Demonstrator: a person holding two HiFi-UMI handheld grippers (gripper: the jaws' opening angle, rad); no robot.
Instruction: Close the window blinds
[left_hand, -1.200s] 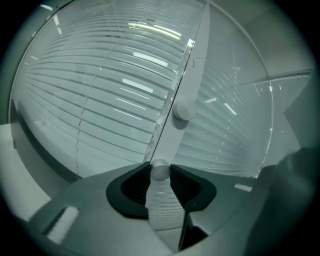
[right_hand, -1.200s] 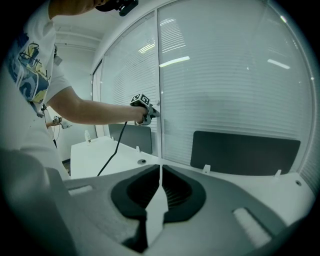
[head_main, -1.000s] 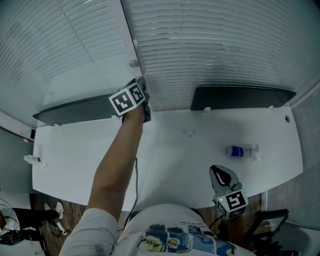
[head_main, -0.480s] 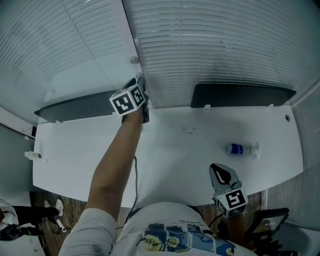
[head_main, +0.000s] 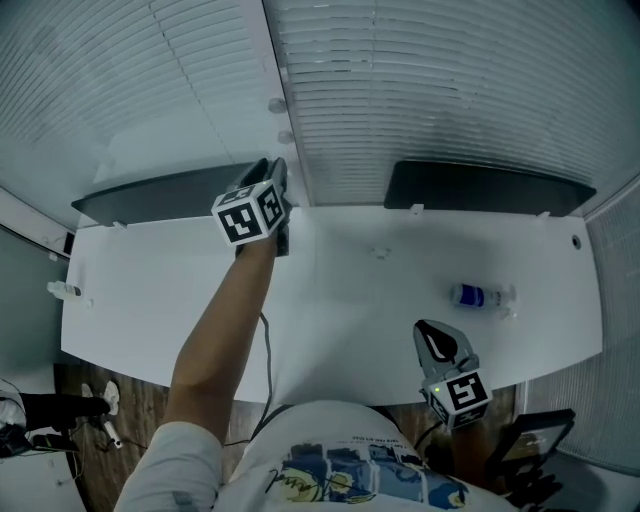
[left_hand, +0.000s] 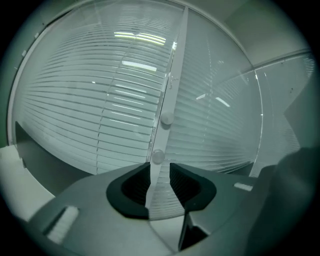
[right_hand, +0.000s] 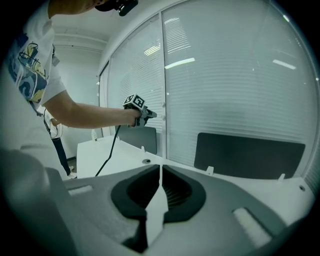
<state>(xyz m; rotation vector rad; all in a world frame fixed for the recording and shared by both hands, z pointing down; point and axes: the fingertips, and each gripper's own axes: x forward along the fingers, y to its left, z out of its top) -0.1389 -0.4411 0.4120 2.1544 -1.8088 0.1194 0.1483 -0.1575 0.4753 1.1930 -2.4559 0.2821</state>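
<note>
Beside the mullion, head view: left gripper (head_main: 270, 172) is just below the mullion (head_main: 283, 80), the white upright post between two panes of blinds (head_main: 440, 90). Two round knobs, upper knob (head_main: 277, 104) and lower knob (head_main: 285, 136), sit on the post above the gripper's tips.
Far from the mullion, head view: right gripper (head_main: 436, 338) hangs low at the near edge of the desk (head_main: 340, 320), well apart from the post.
Left gripper view: jaws stand apart with nothing between them. The lower knob lies straight ahead, just beyond the tips, and the upper knob is further up the post, whose long axis runs upright.
Slats: they lie level on both sides of the mullion. Those left of it show gaps, those right of it look tighter. How far shut they are I cannot tell.
Right gripper view: jaws are pressed together on nothing and aim toward the mullion from a distance.
Nearer hand: the left, by far, so any knob work looks like its job.
Writing: square markers on both cubes, no words. A bottle (head_main: 480, 297) right of the mullion has a blue label, too small to read.
</note>
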